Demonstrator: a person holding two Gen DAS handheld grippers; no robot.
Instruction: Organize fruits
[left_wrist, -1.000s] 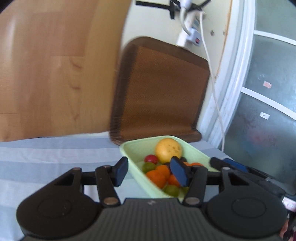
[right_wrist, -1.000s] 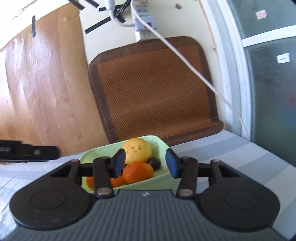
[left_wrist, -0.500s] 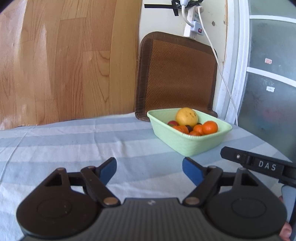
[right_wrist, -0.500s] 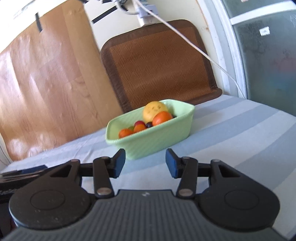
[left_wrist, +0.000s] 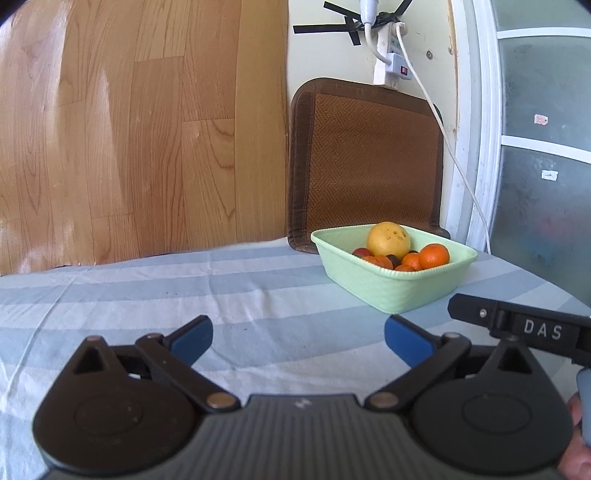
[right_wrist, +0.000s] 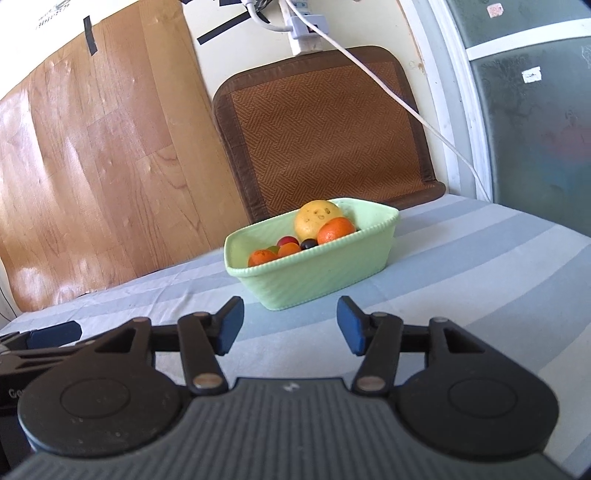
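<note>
Your left gripper (left_wrist: 297, 338) hangs low over the striped tablecloth (left_wrist: 147, 295) with its jaws spread wide; they have just been opening, and nothing but cloth lies between the blue pads (left_wrist: 192, 338). Your right gripper (right_wrist: 290, 325) is also released, jaws parted less widely and just opened a little further, with nothing between them.

The pale green fruit basket (right_wrist: 314, 269) sits on the cloth ahead of both grippers, clear of the fingertips, in front of the brown woven mat (right_wrist: 321, 129) that leans on the wall. Inside it you can see 1 large yellow fruit (right_wrist: 319, 218) at the back, a tangerine (right_wrist: 335, 229) beside it, smaller orange fruits (right_wrist: 260, 256), a red one (right_wrist: 287, 241) and a dark one (right_wrist: 308, 243). In the left view, the basket lies right of centre.
</note>
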